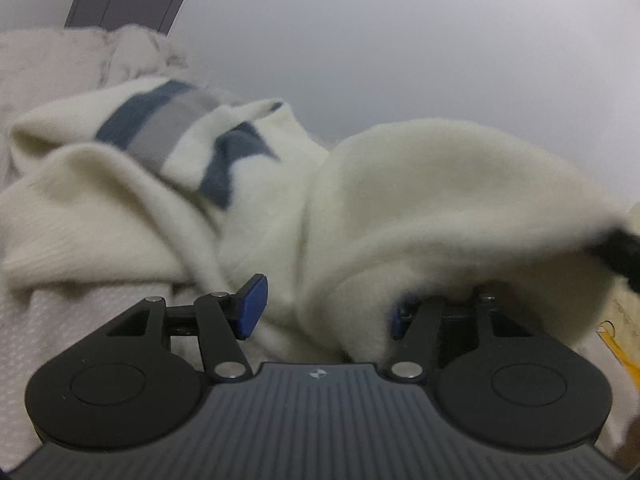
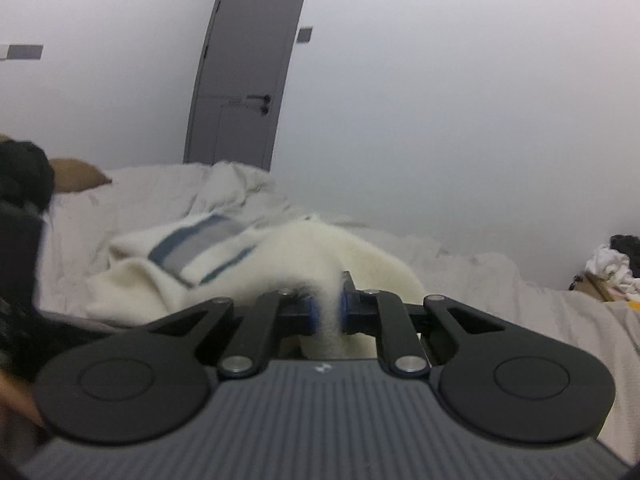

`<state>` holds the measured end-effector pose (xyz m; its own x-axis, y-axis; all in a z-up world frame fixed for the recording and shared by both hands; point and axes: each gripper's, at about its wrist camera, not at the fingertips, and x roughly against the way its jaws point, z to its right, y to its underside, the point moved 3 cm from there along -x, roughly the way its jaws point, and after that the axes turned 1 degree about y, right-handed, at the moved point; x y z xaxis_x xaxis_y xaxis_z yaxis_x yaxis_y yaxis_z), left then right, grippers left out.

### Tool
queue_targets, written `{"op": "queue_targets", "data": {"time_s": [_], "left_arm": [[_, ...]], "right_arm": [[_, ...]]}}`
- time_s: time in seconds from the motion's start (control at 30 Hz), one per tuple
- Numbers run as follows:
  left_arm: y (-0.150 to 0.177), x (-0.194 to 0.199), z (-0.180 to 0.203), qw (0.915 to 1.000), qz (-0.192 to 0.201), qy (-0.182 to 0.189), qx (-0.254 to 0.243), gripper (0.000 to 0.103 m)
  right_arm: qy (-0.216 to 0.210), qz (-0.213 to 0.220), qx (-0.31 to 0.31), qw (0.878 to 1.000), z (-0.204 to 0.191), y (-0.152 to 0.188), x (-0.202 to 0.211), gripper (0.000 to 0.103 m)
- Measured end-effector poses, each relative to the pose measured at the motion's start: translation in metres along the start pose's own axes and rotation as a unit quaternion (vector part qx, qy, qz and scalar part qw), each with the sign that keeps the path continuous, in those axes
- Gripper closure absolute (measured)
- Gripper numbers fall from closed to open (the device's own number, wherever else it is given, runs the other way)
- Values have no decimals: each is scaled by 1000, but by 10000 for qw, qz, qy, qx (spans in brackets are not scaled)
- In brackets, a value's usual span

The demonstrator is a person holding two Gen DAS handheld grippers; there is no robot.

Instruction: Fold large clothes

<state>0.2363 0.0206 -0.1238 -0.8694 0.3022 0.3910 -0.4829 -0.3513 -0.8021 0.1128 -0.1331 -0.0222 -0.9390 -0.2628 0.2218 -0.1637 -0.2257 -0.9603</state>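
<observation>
Sweater [image 1: 420, 200], one only, cream and fluffy with a band of blue and grey stripes, lies bunched on a bed [image 2: 520, 292] covered in pale sheets; it sits right in front of both grippers, of which there are two. The left gripper [image 1: 324, 312] stands released, its jaws spread; one blue pad [image 1: 252, 306] is bare on the left, while the other is half buried under a fold of the sweater draped over that side; cloth lies between the pads but they do not press on it. The right gripper [image 2: 329, 312] is clenched on a pinch of the sweater, a tuft of cream wool squeezed between its two blue pads; the rest of the garment spreads away to the left and behind. One grey door [image 2: 244, 68] stands in the white wall beyond the bed; one heap of other laundry [image 2: 616, 260] sits at the far right.
</observation>
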Motion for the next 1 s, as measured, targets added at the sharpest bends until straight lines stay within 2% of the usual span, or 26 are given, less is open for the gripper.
{"op": "queue_targets", "data": {"time_s": [0.03, 0.07, 0.1, 0.13, 0.17, 0.2, 0.27, 0.4, 0.5, 0.67, 0.83, 1.0], "left_arm": [[0, -3, 4, 10000, 49, 14, -16, 39], [1, -8, 10, 9998, 66, -133, -89, 41], [3, -12, 14, 9994, 57, -299, -180, 54], [4, -14, 16, 9993, 27, -308, -232, 70], [5, -13, 16, 9995, 28, -247, -183, 72], [5, -9, 15, 9997, 96, -214, -105, 81], [-3, 4, 16, 9991, 352, -230, -58, 86], [-30, 41, 23, 9944, 1027, -250, -75, 88], [-40, 72, 31, 9904, 1347, -245, -208, 89], [-35, 117, 41, 9882, 1497, -61, -315, 89], [-26, 158, 56, 9864, 1566, -2, -509, 89], [-4, 215, 75, 9834, 1676, 41, -690, 89]], "right_arm": [[58, 52, -8, 10000, 2, -1, 5, 90], [144, 103, -31, 9998, 6, -3, 11, 90], [220, 132, -59, 9997, 11, -3, 16, 90], [334, 159, -96, 9993, 16, -4, 20, 90], [465, 197, -126, 9986, 23, -4, 22, 90], [533, 216, -140, 9982, 25, -3, 22, 90], [623, 195, -192, 9977, 33, 0, 20, 90], [661, 305, -196, 9972, 31, -2, 24, 90], [578, 497, -186, 9969, 26, -12, 36, 90], [407, 1010, -264, 9937, 22, -20, 75, 90], [295, 1045, -369, 9934, 21, -19, 108, 90], [148, 1131, -543, 9920, 25, -21, 148, 90]]}}
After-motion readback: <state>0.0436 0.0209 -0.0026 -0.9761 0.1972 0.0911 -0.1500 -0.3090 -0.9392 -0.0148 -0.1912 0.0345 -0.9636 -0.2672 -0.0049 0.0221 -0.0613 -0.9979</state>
